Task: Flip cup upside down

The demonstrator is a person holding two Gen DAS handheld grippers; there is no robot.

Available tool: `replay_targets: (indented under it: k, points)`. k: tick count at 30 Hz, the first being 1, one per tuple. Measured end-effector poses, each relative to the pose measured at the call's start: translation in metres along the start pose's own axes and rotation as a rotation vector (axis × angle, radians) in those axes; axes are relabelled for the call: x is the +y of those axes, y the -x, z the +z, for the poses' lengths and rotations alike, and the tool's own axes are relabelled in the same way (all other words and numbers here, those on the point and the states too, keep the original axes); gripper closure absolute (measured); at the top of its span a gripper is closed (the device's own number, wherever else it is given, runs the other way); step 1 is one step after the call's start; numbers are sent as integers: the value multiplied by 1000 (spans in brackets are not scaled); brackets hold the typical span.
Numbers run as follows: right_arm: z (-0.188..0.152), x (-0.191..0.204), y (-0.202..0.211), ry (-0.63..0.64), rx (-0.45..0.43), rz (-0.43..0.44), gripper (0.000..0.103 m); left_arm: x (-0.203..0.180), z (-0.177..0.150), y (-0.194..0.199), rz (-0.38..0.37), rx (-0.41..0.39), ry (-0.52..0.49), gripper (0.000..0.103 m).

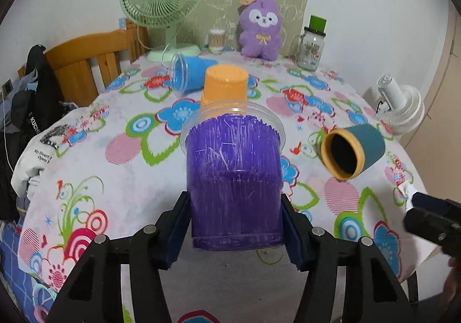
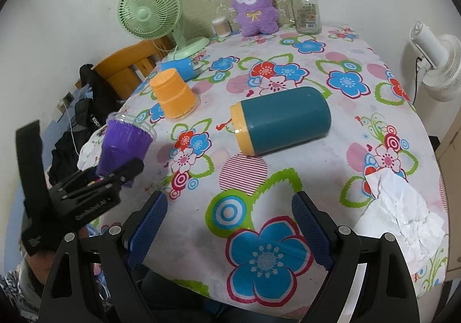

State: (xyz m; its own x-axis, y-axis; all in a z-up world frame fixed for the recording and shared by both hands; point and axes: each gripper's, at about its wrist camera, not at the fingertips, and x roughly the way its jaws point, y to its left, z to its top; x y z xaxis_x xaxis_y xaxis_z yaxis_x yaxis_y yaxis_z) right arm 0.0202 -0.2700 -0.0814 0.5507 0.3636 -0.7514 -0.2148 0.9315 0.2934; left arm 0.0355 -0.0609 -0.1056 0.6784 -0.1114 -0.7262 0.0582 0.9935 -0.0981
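My left gripper (image 1: 234, 225) is shut on a purple cup (image 1: 233, 178) with a clear rim, gripped near its base and held above the table's near edge, mouth pointing away and up. It also shows in the right wrist view (image 2: 124, 147), held by the left gripper (image 2: 115, 176) at the left. My right gripper (image 2: 230, 225) is open and empty over the flowered tablecloth (image 2: 259, 178); its body shows at the right edge of the left wrist view (image 1: 432, 222).
An orange cup (image 2: 174, 96) stands upside down. A blue cup (image 2: 178, 67) and a teal cup with a yellow rim (image 2: 282, 119) lie on their sides. A green fan (image 2: 149, 14), purple plush toy (image 2: 253, 5), glass jar (image 2: 306, 10) and crumpled tissue (image 2: 400, 207) are on the table.
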Motion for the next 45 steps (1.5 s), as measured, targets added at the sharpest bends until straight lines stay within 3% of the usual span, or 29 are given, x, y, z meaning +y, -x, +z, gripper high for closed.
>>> replay_targets:
  k: [25,45]
  points:
    - [0,6,-3,16,9,17,13,3,9,23,14,-42,-15,42]
    - [-2,10,-9,24,25,24,13,5,10,28,28,-28,-30,42]
